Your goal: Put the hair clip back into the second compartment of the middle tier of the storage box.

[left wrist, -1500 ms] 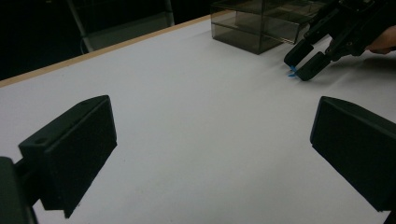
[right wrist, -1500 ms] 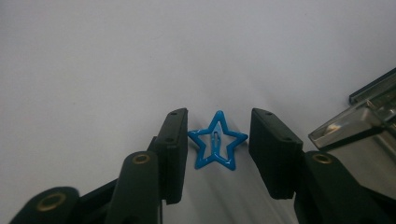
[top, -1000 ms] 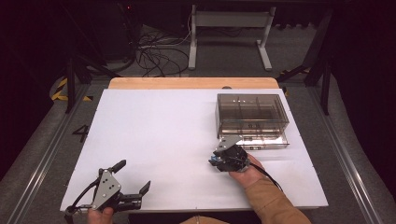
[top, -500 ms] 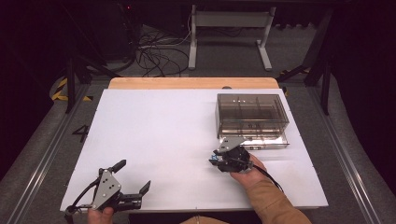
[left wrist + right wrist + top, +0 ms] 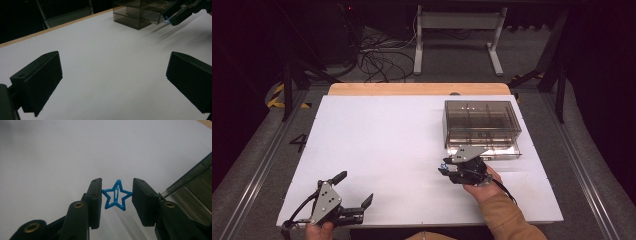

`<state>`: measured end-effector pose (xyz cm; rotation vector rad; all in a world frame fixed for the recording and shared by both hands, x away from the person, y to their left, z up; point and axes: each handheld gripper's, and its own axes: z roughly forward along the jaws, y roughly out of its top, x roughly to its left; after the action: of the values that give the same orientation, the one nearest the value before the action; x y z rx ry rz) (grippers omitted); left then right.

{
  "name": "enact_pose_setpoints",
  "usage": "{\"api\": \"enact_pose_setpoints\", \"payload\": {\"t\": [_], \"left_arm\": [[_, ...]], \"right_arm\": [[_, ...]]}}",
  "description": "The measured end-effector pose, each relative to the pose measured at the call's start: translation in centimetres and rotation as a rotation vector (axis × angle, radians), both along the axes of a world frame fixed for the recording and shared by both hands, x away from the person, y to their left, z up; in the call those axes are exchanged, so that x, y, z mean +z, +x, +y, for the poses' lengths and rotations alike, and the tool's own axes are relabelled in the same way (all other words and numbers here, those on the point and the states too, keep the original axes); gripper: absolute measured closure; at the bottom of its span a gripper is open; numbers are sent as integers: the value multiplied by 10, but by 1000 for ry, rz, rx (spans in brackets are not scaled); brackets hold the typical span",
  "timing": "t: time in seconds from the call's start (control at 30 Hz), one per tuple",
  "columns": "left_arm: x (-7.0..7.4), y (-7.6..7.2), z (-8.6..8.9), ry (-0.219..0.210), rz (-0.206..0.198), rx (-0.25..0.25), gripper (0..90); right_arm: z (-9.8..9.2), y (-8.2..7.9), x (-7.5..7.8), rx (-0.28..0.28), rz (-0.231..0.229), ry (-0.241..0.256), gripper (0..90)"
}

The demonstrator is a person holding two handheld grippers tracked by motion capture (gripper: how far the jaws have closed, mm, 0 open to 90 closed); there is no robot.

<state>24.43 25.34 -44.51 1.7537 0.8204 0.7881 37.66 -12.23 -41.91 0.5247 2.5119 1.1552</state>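
My right gripper (image 5: pixel 116 195) is shut on a small blue star-shaped clip (image 5: pixel 107 191), pinched by its side points and held upright above the white table. From above, that gripper (image 5: pixel 445 167) hovers just in front of a smoky clear compartment box (image 5: pixel 481 122), with the clip (image 5: pixel 443 164) at its tip. My left gripper (image 5: pixel 354 188) rests at the table's near left, open wide with nothing between its jaws. In the left gripper view (image 5: pixel 113 82) the box (image 5: pixel 137 12) and the right gripper (image 5: pixel 180 12) lie far off.
The white tabletop (image 5: pixel 382 145) stretches bare between the two grippers. A wooden strip (image 5: pixel 417 89) edges its far side. A pale ledge (image 5: pixel 502 150) juts from the box's near side. Cables and a desk frame stand on the floor beyond.
The right gripper with the star clip has shifted slightly to the right near the box's front. The left gripper has stayed put.
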Motion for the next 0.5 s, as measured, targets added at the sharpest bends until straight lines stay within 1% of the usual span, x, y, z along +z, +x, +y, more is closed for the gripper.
{"api": "enact_pose_setpoints", "payload": {"t": [0.23, 0.3, 0.5], "left_arm": [[0, 0, 0, -1, 0, 2, 11], [0, 0, 0, -1, 0, 2, 11], [0, 0, 0, 0, 0, 2, 11]], "right_arm": [[-3, -5, 6, 4, -16, 14, 608], [-5, -6, 9, 4, -27, 21, 608], [-6, -9, 12, 8, -37, 33, 608]]}}
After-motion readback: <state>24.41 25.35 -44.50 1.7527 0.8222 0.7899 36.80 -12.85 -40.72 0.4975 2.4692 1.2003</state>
